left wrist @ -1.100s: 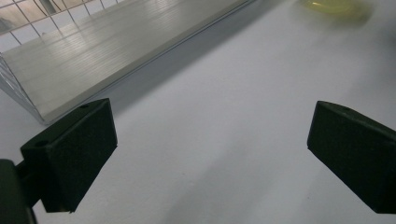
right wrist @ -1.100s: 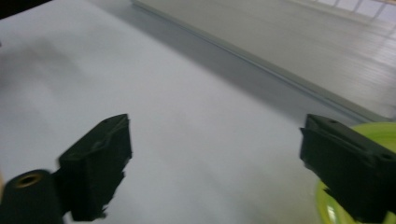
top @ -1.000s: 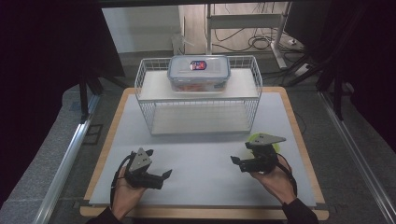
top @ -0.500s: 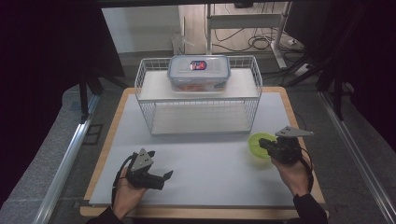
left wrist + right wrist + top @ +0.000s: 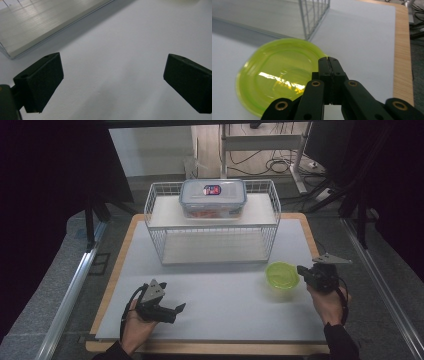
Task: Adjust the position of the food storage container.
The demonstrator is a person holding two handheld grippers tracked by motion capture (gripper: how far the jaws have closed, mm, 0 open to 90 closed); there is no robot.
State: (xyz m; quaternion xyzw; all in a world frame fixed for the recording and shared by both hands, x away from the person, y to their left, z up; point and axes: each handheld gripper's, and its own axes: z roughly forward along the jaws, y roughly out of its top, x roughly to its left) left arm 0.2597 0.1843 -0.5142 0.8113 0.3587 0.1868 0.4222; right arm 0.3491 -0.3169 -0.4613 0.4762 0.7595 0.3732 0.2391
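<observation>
Table [image 5: 215, 305], white-topped with a wooden edge, carries everything here: at its far side a white wire rack [image 5: 212, 222] with a lidded clear food box [image 5: 213, 198] on its upper shelf, and nearer the person's right a small yellow-green plastic lid [image 5: 282, 274] lying flat on the surface, just beside the rack's near right corner. That lid looks thin, light and somewhat flexible, with a glossy, likely slippery face and a shallow raised rim; I would judge it hard to lift from flat on the table, so the rim is the place to pinch, with a firm but not crushing squeeze, and it will probably bend or skid away if pushed from one side. The right claw [image 5: 328, 61] has just been closing and now stands with its jaws pressed together at the lid's near edge; whether a sliver of the rim is caught between the tips I cannot tell, as the tips sit right over the edge where it would show. The left claw [image 5: 112, 77] stands wide open over bare table, well apart from the lid, holding and touching nothing.
</observation>
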